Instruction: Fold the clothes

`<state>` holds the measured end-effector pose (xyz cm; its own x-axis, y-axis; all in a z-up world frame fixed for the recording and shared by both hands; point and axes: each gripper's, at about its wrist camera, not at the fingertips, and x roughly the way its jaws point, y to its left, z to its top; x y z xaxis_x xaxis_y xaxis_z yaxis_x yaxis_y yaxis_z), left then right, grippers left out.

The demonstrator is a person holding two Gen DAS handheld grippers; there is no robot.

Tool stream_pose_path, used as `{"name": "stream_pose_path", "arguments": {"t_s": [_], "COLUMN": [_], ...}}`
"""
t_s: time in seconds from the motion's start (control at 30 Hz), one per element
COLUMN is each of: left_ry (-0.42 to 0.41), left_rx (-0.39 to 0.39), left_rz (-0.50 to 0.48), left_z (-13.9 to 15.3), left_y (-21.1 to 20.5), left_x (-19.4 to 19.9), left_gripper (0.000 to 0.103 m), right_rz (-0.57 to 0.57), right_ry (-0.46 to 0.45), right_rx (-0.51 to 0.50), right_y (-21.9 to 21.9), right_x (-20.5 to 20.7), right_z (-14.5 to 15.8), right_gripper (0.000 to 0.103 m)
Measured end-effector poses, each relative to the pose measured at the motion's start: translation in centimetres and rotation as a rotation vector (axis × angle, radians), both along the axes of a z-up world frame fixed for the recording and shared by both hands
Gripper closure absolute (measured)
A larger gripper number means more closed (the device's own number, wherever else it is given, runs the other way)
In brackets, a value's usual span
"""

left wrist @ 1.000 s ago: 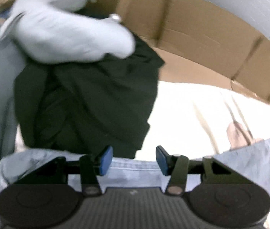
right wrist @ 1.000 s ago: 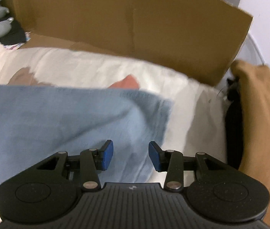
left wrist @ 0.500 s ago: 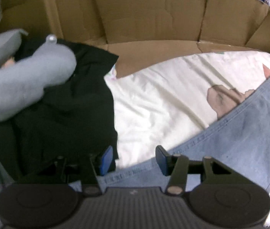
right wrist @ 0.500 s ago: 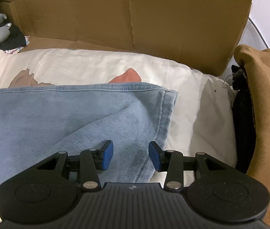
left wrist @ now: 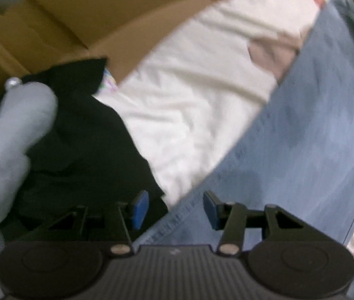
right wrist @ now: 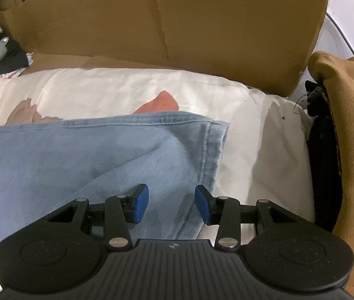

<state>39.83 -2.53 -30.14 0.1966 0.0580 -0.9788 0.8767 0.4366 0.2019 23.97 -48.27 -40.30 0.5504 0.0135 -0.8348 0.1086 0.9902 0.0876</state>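
Note:
Light blue jeans [right wrist: 77, 155] lie spread on a cream printed sheet [right wrist: 127, 90]. Their hemmed end [right wrist: 211, 145] lies just ahead of my right gripper [right wrist: 172, 203]. That gripper hovers open over the denim near the hem, with nothing pinched between its blue pads. In the blurred left wrist view the jeans [left wrist: 301, 150] run diagonally from lower middle to upper right. My left gripper [left wrist: 175, 211] points down over their stitched edge, with open jaws and no cloth pressed between the pads.
A black garment [left wrist: 82, 145] and a grey plush toy [left wrist: 14, 125] lie left of the jeans. Cardboard walls [right wrist: 177, 25] stand behind the sheet. A brown garment [right wrist: 351, 125] over something black [right wrist: 324, 162] is piled at the right.
The left view has rolled and slid right, from the black garment to the jeans' stitched edge. The jeans have settled flat. The right gripper has crept closer to the hemmed end.

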Motion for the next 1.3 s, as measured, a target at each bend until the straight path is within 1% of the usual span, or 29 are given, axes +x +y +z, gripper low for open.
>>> {"name": "stream_pose_path", "arguments": {"t_s": [0.07,0.17,0.23,0.4,0.5,0.57,0.63,0.73,0.77,0.8,0.83,0.87,0.9,0.93,0.97,1.03,1.13,1.23,1.3], "left_ry": [0.022,0.050,0.067,0.081,0.089,0.099,0.110,0.125,0.127,0.128,0.128,0.128,0.128,0.130,0.131,0.119,0.082,0.048,0.025], "left_rx": [0.021,0.024,0.043,0.087,0.094,0.101,0.104,0.102,0.103,0.104,0.105,0.106,0.106,0.107,0.106,0.098,0.064,0.037,0.030], "left_rz": [-0.006,-0.029,-0.034,-0.039,-0.054,-0.074,-0.082,-0.087,-0.088,-0.089,-0.092,-0.096,-0.099,-0.101,-0.104,-0.111,-0.103,-0.100,-0.104], "left_z": [-1.2,-2.4,-3.3,-5.3,-5.7,-6.0,-6.2,-6.2,-6.2,-6.2,-6.1,-5.9,-5.7,-5.5,-5.2,-4.5,-3.1,-2.0,-1.7], "left_y": [0.3,0.9,1.3,2.4,2.6,2.6,2.7,2.8,2.9,2.9,2.9,2.9,2.9,2.9,3.0,3.1,3.3,3.4,3.3], "left_x": [-0.1,-0.3,-0.3,-0.2,-0.3,-0.4,-0.3,0.0,0.1,0.2,0.2,0.3,0.3,0.3,0.3,0.2,0.4,0.5,0.4], "left_gripper": [0.051,0.052,0.052,0.050,0.048,0.046,0.045,0.046,0.049,0.056,0.069,0.074,0.083,0.088,0.089,0.094,0.098,0.099,0.099], "right_rz": [-0.005,-0.013,-0.008,0.007,-0.020,-0.071,-0.112,-0.114,-0.109,-0.100,-0.082,-0.066,-0.049,-0.038,-0.027,-0.017,-0.009,-0.008,-0.006], "right_ry": [-0.002,-0.004,0.002,0.004,-0.002,0.000,0.018,0.024,0.030,0.028,0.019,0.014,0.010,0.006,0.002,-0.013,-0.045,-0.077,-0.089], "right_rx": [-0.001,-0.007,-0.009,-0.010,-0.051,-0.072,-0.041,0.025,0.038,0.040,0.035,0.031,0.027,0.037,0.049,0.036,0.006,-0.008,-0.016], "right_y": [-0.3,-0.8,-0.9,-1.2,-1.6,-2.3,-3.2,-3.9,-3.9,-3.8,-3.6,-3.5,-3.3,-3.3,-3.3,-3.0,-2.8,-2.7,-2.7], "right_x": [0.4,1.0,1.5,2.8,3.7,4.2,4.8,5.6,5.9,6.0,6.1,6.2,6.3,6.3,6.2,6.1,5.8,5.5,5.5], "right_z": [0.1,0.1,-0.2,-0.7,-0.7,-0.8,-1.3,-2.0,-2.5,-2.7,-2.9,-3.0,-3.0,-2.9,-2.7,-2.0,-0.5,0.8,1.5], "right_gripper": [0.055,0.054,0.054,0.054,0.054,0.054,0.054,0.054,0.053,0.053,0.054,0.061,0.066,0.077,0.085,0.085,0.086,0.088,0.090]}}
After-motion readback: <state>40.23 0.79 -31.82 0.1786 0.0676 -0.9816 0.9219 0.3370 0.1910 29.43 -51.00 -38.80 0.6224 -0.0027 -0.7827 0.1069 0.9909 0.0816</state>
